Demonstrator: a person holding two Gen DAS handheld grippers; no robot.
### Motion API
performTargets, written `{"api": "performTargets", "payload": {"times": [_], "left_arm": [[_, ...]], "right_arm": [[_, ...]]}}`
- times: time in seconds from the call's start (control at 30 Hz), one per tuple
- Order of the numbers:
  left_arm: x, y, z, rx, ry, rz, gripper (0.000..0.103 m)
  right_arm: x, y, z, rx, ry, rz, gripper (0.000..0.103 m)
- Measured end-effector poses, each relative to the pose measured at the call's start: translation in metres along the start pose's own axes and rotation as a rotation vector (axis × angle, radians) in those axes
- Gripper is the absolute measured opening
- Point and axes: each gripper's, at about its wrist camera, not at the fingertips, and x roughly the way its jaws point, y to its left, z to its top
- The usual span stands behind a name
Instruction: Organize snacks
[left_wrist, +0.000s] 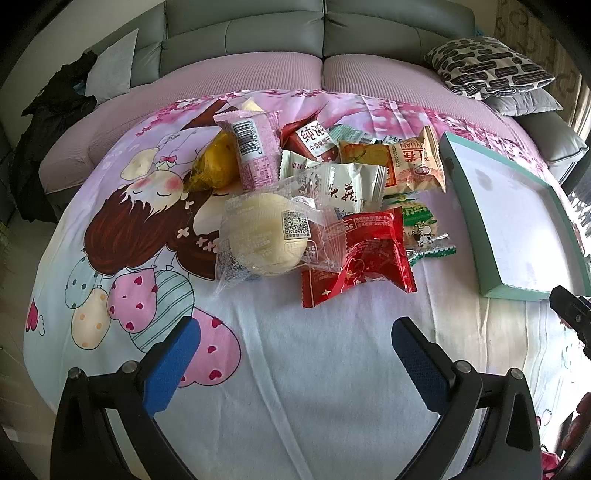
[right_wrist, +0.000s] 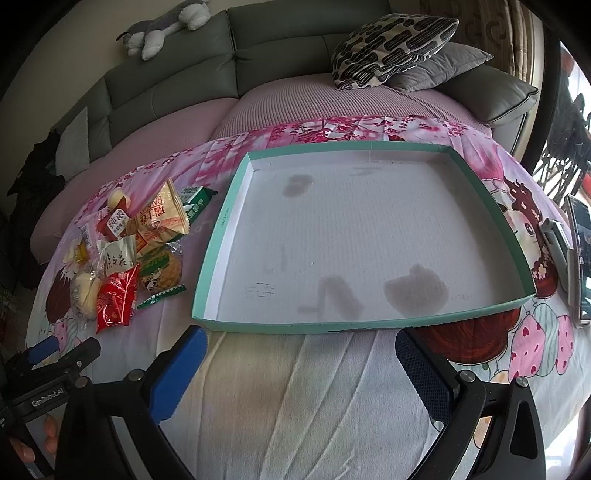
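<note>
1. Snacks (left_wrist: 314, 199) lie heaped on the cartoon-print sheet (left_wrist: 258, 369), just left of the teal tray (right_wrist: 218, 236), which holds nothing.
2. Left hand-held gripper (left_wrist: 295, 343) hovers before the heap, fingers spread, gripping nothing.
3. Right hand-held gripper (right_wrist: 299, 354) faces the tray's near wall, likewise released.

In the snack pile (left_wrist: 314, 192) ahead of the left tool (left_wrist: 295, 350), wrappers overlap: the red packet (left_wrist: 365, 254) covers part of the green-and-white cookie bag (left_wrist: 419, 221), and the clear bun wrapper (left_wrist: 266, 236) hides what lies beneath it. Most printing there is too small to read. The teal tray (left_wrist: 517, 291), to that tool's right, is cut off by the picture's rim. Right of the right tool (right_wrist: 299, 365), a phone (right_wrist: 581, 258) runs out of view at the edge. The stuffed toy (right_wrist: 162, 26) far ahead is clipped by the top edge.
</note>
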Motion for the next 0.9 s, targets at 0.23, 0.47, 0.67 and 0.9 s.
{"api": "performTargets", "payload": {"times": [0.23,0.47,0.67,0.9], "left_arm": [[-0.0010,0.0001,0.0003,-0.007,-0.001,-0.007,0.103],[-0.0006,-0.0022,0.0004,0.000,-0.003,-0.027,0.103],[-0.0007,-0.0024,0.0001,0.002,-0.002,-0.042,0.103],[-0.0009,-0.0005,-0.0001,-0.010,-0.002,-0.055,0.103]], "right_arm": [[0.0011,0.0014,0.0008,-0.007,0.003,-0.001,0.103],[0.0017,0.0030,0.0006,-0.010,0.003,-0.003,0.103],[0.0020,0.0045,0.0011,-0.013,0.002,-0.005,0.103],[0.0015,0.0076,0.0013,-0.018,0.000,-0.007,0.103]]}}
